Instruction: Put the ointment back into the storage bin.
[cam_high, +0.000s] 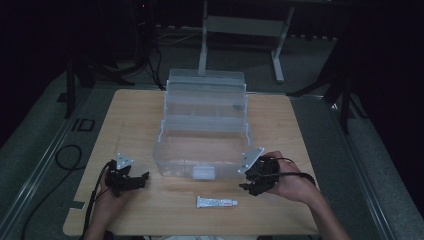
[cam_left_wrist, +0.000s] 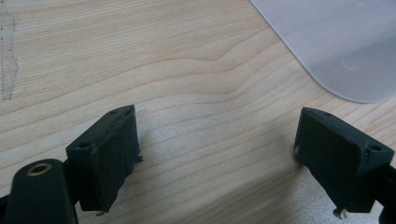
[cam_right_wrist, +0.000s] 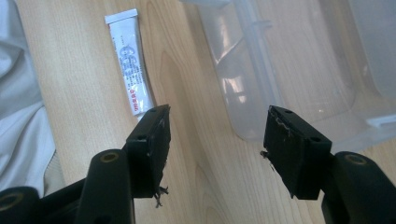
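A clear plastic box stands open in the middle of the wooden table, its lid raised at the back. A small white tube lies flat on the wood in front of the box. My left gripper rests low at the front left, open, with bare wood between its jaws. My right gripper sits by the box's front right corner, open and holding nothing. In the right gripper view the white tube lies just beyond the left jaw and the box's corner is ahead.
A black cable loops on the grey floor left of the table. A white frame's legs stand behind the table. White cloth lies at the table's near edge in the right gripper view. A corner of the box shows at the upper right of the left gripper view.
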